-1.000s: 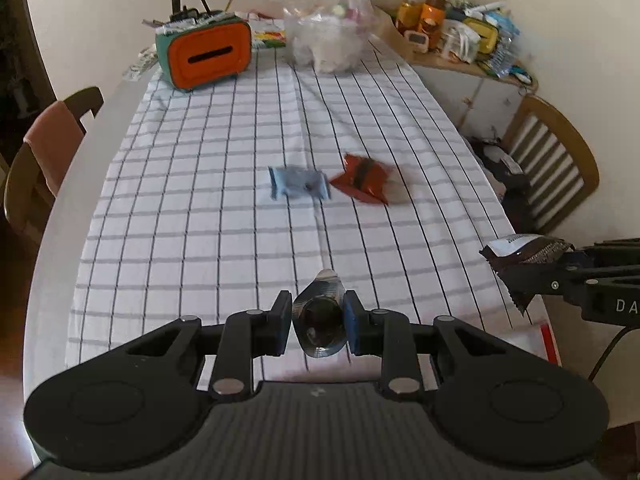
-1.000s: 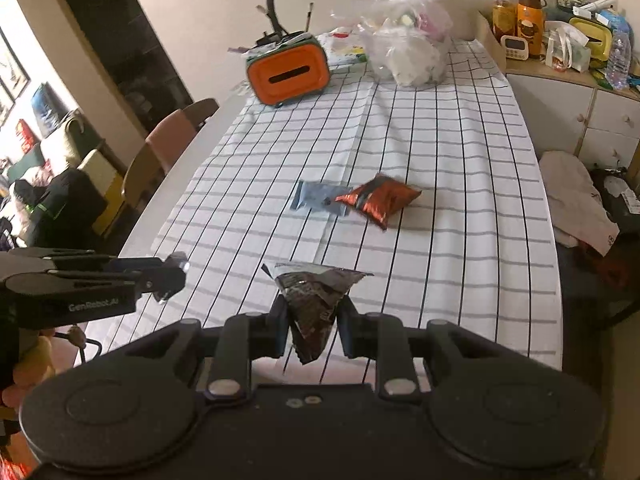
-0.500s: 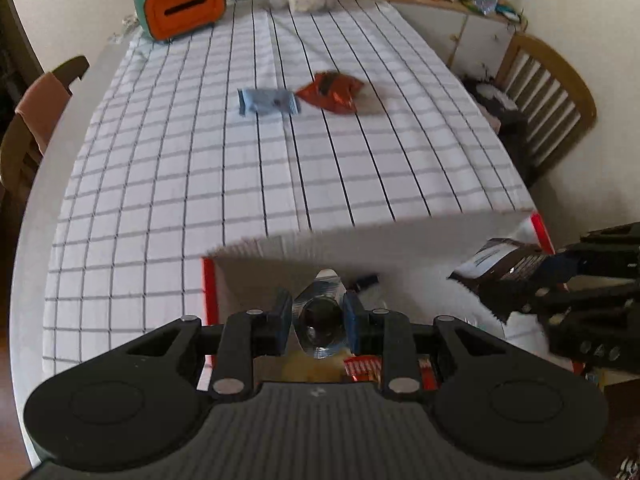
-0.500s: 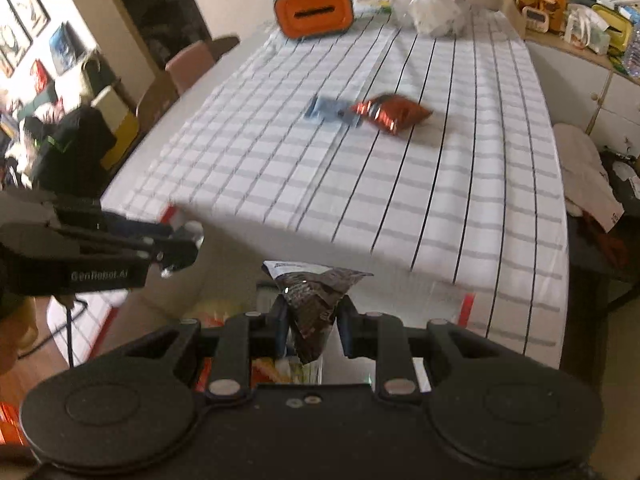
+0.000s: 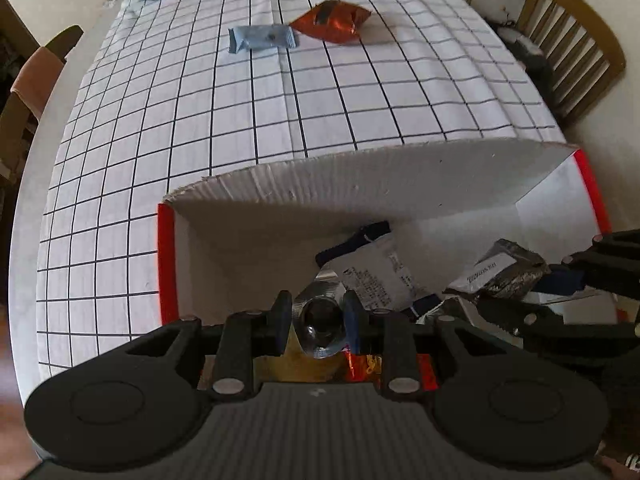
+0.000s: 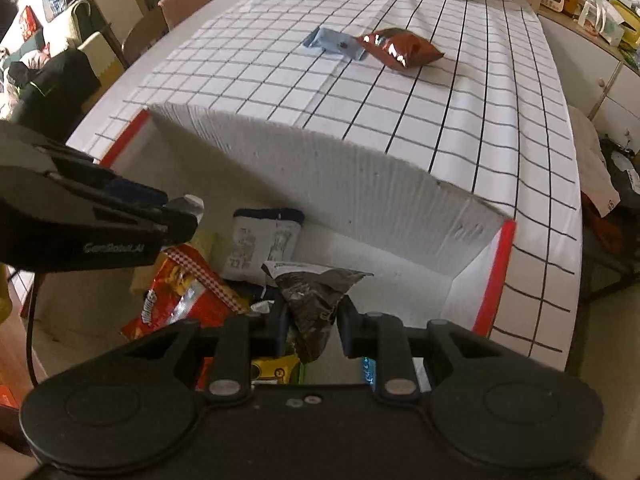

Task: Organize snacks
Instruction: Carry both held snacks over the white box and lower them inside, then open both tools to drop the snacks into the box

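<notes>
- Silver foil packet (image 5: 319, 326) sits clamped between the jaws of the left gripper (image 5: 317, 323), which are closed narrowly on its two sides; its shiny round face points at the camera.
- Dark crinkled snack bag (image 6: 315, 303) is pinched by the right gripper (image 6: 313, 330), its torn top fanning out above the closed jaws and its tip hanging below them.
- Both grippers hang over the open white cardboard box (image 6: 340, 184) with red edges, at the near end of the checked tablecloth (image 5: 280, 100).
- Inside the box lie a red snack pack (image 6: 180, 300) and a white-and-navy packet (image 6: 262, 240).
- Far up the cloth, a light blue packet (image 5: 262, 38) lies just left of an orange-red bag (image 5: 332, 22).
</notes>
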Demonstrator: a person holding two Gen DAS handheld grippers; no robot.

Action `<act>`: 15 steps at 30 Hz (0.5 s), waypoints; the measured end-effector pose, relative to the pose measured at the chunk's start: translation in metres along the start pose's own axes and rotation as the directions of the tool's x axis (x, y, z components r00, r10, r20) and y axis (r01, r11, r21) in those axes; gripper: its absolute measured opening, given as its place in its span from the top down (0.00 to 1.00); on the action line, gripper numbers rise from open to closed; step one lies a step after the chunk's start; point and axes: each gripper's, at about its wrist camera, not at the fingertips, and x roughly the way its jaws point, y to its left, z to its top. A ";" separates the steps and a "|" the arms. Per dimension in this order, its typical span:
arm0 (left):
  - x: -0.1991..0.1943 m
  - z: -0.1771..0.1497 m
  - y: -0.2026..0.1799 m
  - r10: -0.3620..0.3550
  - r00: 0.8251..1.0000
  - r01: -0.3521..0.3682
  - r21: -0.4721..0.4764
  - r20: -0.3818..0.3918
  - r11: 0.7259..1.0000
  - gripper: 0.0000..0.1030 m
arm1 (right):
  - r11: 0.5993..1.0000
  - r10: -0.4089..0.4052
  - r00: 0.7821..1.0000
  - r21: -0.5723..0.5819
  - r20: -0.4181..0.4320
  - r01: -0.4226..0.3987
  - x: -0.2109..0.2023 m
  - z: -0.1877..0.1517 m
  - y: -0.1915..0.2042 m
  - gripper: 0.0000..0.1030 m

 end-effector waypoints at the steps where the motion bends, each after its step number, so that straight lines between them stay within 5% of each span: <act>1: 0.001 0.000 -0.002 0.004 1.000 -0.004 0.006 -0.003 1.000 0.74 | 1.000 -0.001 1.000 -0.004 -0.007 0.001 0.003 0.000 0.001 0.77; 15: 0.018 0.002 -0.009 0.030 0.998 -0.027 0.052 -0.055 0.998 0.73 | 1.000 0.002 0.999 -0.006 -0.047 -0.002 0.020 -0.004 0.008 0.77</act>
